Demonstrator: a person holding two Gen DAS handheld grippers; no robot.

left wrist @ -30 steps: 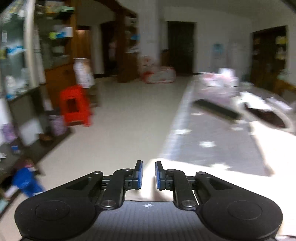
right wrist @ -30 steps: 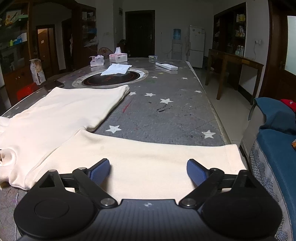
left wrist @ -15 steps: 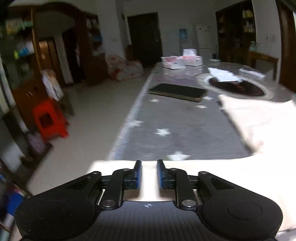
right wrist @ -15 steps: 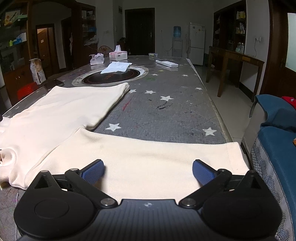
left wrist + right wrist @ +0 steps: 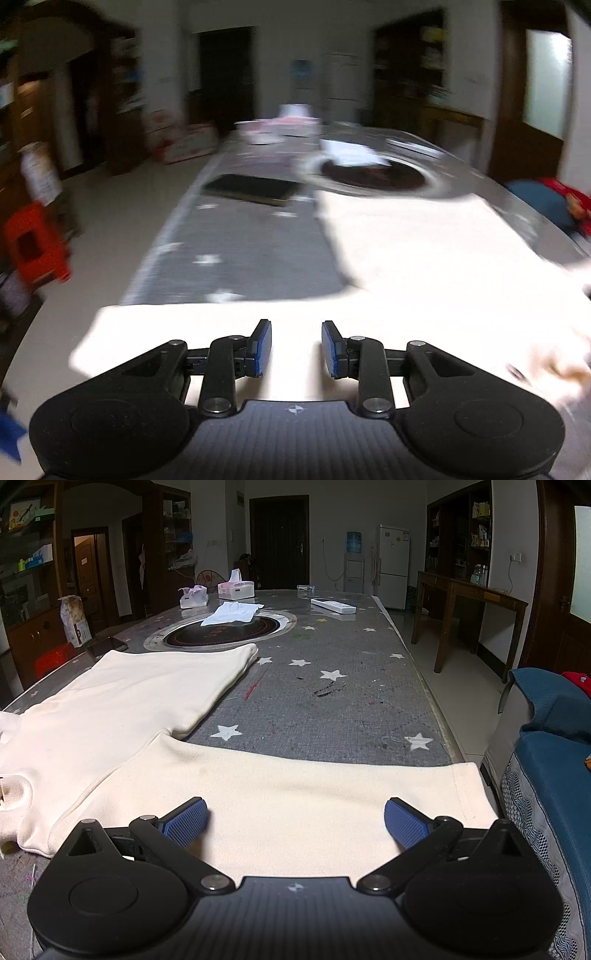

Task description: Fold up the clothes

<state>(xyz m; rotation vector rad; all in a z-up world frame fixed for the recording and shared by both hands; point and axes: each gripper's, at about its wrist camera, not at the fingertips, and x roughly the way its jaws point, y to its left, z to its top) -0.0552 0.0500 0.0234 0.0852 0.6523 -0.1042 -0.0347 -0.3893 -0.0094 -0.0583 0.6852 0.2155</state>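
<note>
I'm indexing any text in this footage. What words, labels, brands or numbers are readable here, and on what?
None can be read.
Flour-like bag by the cabinet: print too small to read.
Tissue box on the table: no legible text.
Fridge: stickers too small to read.
Shelf boxes: print illegible.
Left wrist view: too blurred for any text.
Cream sweater: no print visible.

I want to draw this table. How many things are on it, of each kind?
Cream shirt: 1
Tissue packs: 2
Remote control: 1
White cloth: 1
Dark tablet: 1
Small clear box: 1
Total: 7
</note>
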